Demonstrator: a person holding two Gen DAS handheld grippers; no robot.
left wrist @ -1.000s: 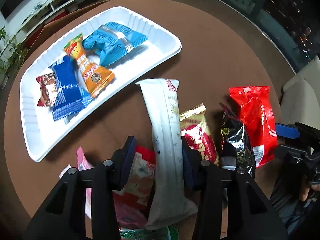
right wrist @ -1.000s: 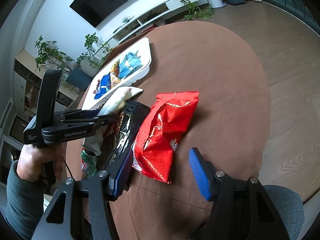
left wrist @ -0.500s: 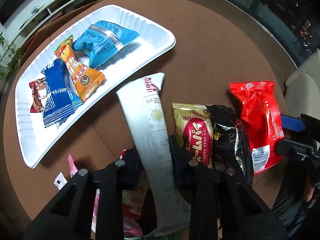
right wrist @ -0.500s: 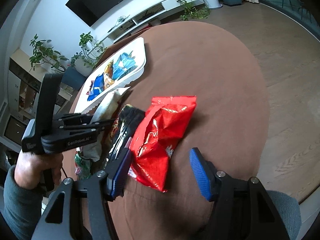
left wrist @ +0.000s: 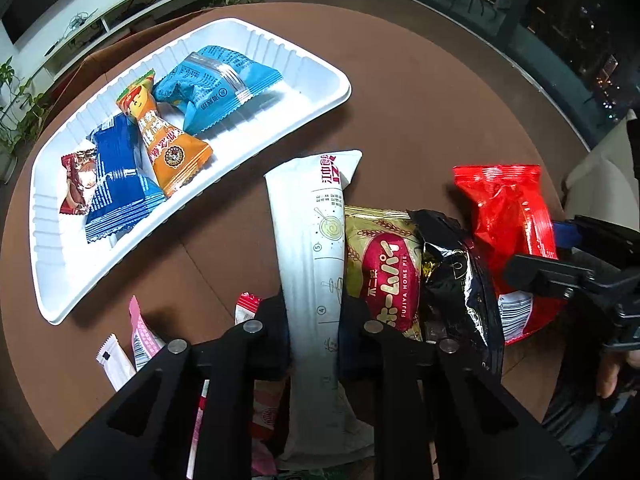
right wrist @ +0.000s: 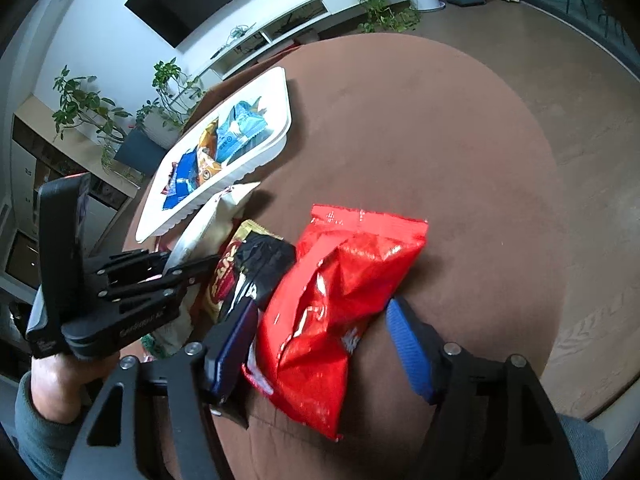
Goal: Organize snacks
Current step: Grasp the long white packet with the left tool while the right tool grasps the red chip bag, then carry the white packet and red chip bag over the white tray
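While my left gripper (left wrist: pixel 313 322) is clamped tight on the long white packet (left wrist: pixel 310 240), the packet sticks out forward over the brown counter (left wrist: pixel 400 80), its folded top end with red print pointing toward the white tray (left wrist: pixel 48 240). It looks like a pale paper sleeve with small line drawings and numbers down it. Just to its right sit a gold and red pie pack (left wrist: pixel 382 272), a crinkly black bag (left wrist: pixel 460 280) and the shiny red bag (left wrist: pixel 508 232), all crowded side by side.

My right gripper (right wrist: pixel 320 344) is spread wide, blue pads either side of the red bag (right wrist: pixel 344 304), not pinching it as far as I can see.

Compared to a second ago, the left fingers have gone from open around the white packet to squeezed on it, and its far end has swung a bit toward the tray and back. The right one has crept closer around the red bag.

The tray already has a light blue pack (left wrist: pixel 216 80), an orange one (left wrist: pixel 168 140), a dark blue one (left wrist: pixel 116 176) and a small brown-red candy (left wrist: pixel 78 176). Under my left gripper there's a pink packet (left wrist: pixel 142 332) and a small white sachet (left wrist: pixel 114 364), but the rest down there is blocked by the fingers, and the white packet's lower end is partly cut off.
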